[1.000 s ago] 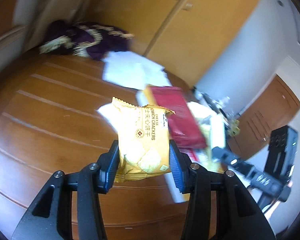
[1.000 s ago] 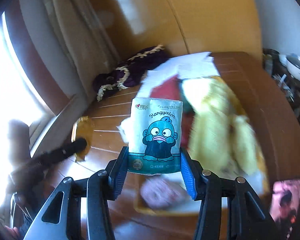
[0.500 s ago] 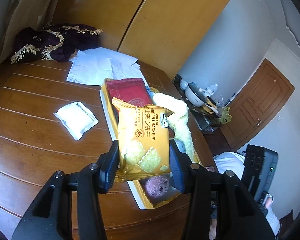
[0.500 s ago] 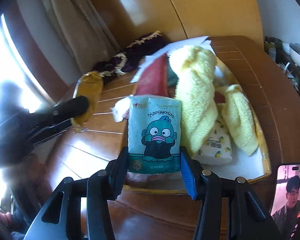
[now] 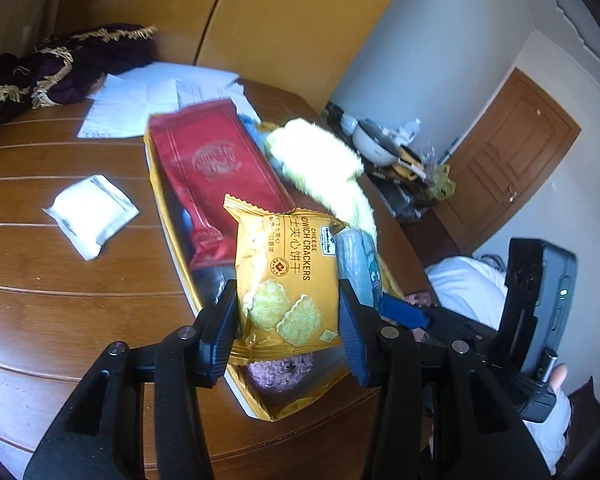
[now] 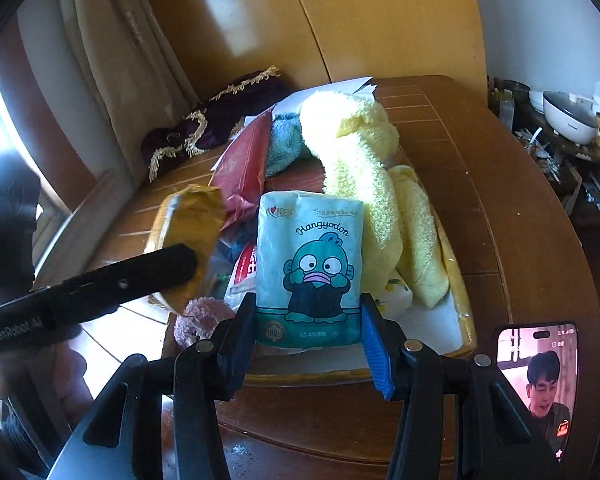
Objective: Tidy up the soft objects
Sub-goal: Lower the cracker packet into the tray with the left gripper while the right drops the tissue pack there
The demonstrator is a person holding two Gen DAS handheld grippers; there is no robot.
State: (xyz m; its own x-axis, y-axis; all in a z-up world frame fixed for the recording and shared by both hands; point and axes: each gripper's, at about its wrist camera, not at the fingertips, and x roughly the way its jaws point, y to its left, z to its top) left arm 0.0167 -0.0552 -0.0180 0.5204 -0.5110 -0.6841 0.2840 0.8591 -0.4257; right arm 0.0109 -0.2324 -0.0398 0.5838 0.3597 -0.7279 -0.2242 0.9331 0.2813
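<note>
My left gripper (image 5: 288,320) is clamped on the cracker packet (image 5: 286,276), pads pressing its two side edges low down, so the packet stands upright above the near end of the tray (image 5: 172,236). I judge the packet light, its foil slick, and the crackers inside brittle; a hold on the side seams, as here, spares the contents better than a squeeze across the flat face.

My right gripper (image 6: 308,328) is clamped on the tissue pack (image 6: 310,268), again by its lower side edges, and holds it upright just over the tray's near rim (image 6: 466,316). This pack looks soft and springy under a smooth film; it should tolerate a firm pinch, though the film may slide.

Inside the tray, from the near end toward the far end: a pink plush (image 6: 198,320), a small lemon-print pack (image 6: 396,294), a yellow towel (image 6: 356,168) draped lengthwise, a red pouch (image 5: 216,168) along the tray's left side, and a blue cloth (image 6: 284,144) at the far end.

Open room in the tray is scarce; the bare white floor (image 6: 432,320) at the near right corner appears the best free spot. Left of the tray, on the table (image 5: 60,300), lies a white sachet (image 5: 90,214), well apart from it. A phone (image 6: 536,372) stands just right of the tray's near corner, and the two grippers sit close together, so I judge sideways clearance tight.
</note>
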